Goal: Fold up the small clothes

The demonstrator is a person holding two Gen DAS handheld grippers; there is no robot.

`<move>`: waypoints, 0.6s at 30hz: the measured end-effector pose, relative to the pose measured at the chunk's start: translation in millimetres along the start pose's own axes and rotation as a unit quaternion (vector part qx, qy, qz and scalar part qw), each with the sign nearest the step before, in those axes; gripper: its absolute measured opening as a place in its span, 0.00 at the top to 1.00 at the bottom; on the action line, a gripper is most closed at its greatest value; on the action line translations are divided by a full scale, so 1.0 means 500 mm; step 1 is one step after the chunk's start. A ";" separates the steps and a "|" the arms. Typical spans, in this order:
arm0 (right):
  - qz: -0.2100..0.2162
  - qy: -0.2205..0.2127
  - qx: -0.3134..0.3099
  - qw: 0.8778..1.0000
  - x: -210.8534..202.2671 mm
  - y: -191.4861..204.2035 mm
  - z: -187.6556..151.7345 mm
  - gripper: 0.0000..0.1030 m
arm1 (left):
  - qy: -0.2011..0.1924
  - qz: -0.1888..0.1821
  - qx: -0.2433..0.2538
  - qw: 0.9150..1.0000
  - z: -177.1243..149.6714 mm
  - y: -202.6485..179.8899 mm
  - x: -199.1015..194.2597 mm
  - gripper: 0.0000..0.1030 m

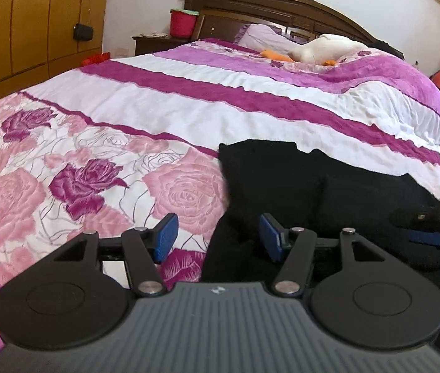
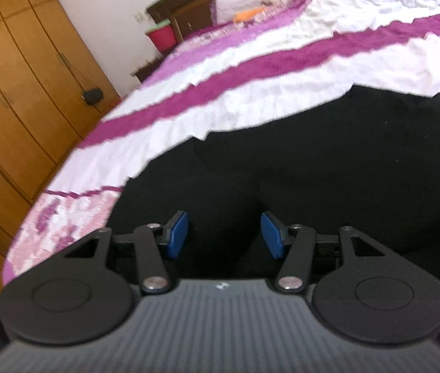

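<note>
— Black fabric, a small garment (image 2: pixel 313 161), lies spread on the floral bedspread (image 1: pixel 64 161) near the foot edge of the bed. Which gripper is closer?

— Right gripper (image 2: pixel 224 234) hovers directly over the cloth, blue pads (image 2: pixel 178 234) parted wide, nothing between them. Left gripper (image 1: pixel 218 237) straddles the garment's left edge, one pad over roses, the other over black, equally wide apart and empty.

— How does the garment run?

— Its long axis appears to run across the bed, parallel to the foot edge; its far border crosses the white band and magenta stripe. From the left gripper it extends to the right; from the right gripper it lies straight ahead and below.

— Any containers?

— One red bucket (image 1: pixel 182 23) with a green rim stands on the nightstand (image 1: pixel 154 43) beside the headboard; its contents cannot be seen. A white plush toy (image 1: pixel 322 48) rests near the pillow (image 1: pixel 260 35), well apart from the work.
</note>
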State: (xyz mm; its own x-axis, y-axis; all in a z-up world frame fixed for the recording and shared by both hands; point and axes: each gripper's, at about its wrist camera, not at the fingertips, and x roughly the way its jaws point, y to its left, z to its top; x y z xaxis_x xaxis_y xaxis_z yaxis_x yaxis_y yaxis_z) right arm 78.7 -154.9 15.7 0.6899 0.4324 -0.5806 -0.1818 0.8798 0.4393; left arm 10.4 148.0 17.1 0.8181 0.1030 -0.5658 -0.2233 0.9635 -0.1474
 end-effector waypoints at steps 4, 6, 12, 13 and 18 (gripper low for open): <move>0.019 0.016 0.018 1.000 0.043 -0.012 -0.001 0.46 | 0.002 0.011 0.006 1.000 -0.001 -0.006 0.025 0.38; 0.029 0.016 0.002 0.999 0.053 -0.008 -0.001 0.46 | 0.002 0.016 0.008 1.000 -0.004 -0.010 0.035 0.38; 0.070 -0.014 -0.034 0.997 0.030 -0.004 0.023 0.82 | -0.004 0.031 0.024 0.999 -0.012 -0.036 0.055 0.38; 0.069 -0.033 -0.052 0.996 0.015 0.001 0.028 0.82 | -0.003 0.031 0.028 0.999 -0.014 -0.039 0.057 0.38; 0.061 -0.067 -0.110 0.990 -0.005 0.001 0.040 0.82 | 0.005 0.035 0.052 0.998 -0.030 -0.055 0.075 0.37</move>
State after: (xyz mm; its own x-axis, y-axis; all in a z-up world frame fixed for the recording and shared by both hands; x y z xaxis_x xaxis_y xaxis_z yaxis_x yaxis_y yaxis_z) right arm 90.9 -159.3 30.9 0.7377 0.5213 -0.4291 -0.4079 0.8505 0.3321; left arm 39.4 121.5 -12.5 0.7970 0.1693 -0.5798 -0.2230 0.9746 -0.0220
